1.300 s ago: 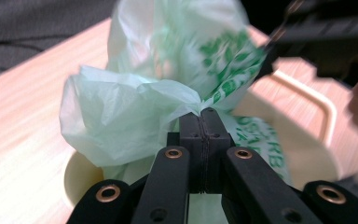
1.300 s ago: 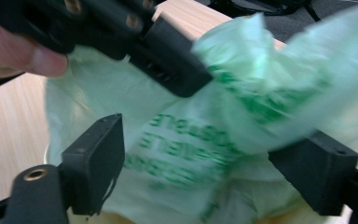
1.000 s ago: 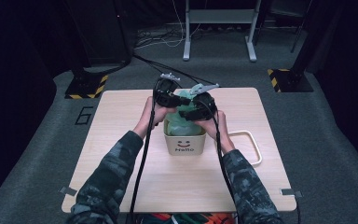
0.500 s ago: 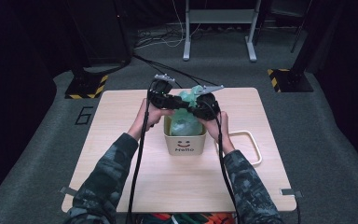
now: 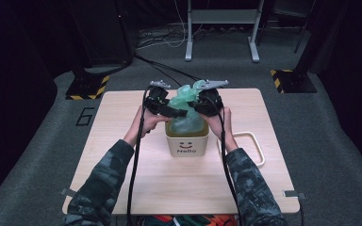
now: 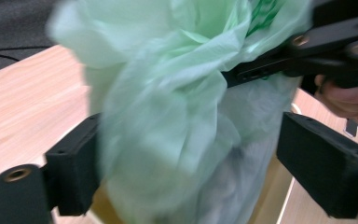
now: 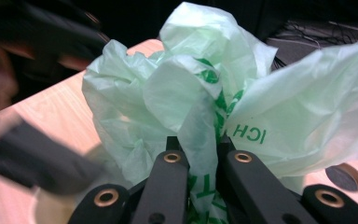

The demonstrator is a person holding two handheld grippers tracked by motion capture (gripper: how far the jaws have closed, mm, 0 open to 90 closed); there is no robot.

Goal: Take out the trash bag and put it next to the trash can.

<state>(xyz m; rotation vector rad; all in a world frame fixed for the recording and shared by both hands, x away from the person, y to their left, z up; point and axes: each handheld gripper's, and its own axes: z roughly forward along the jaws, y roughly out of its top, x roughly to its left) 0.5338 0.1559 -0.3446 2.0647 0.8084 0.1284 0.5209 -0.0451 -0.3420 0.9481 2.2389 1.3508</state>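
Standing on the table [image 5: 122, 179], the bin [image 5: 187, 143] holds a green bag [image 5: 187, 101] bunched up between both claws. The right claw [image 7: 205, 161] pinches a gathered fold; the left claw [image 6: 186, 154], jaws just opened, straddles it loosely. Thin, light, slippery film: best gripped at bunched edges, not smooth panels.

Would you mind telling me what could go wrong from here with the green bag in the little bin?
1. The right gripper alone pinches the thin green bag; a hard pull might tear it.
2. The left gripper has just been opening, its fingers beside the bag without pressing, so that side may slump.
3. The bin is held by no hand; lifting the bag could tip it.
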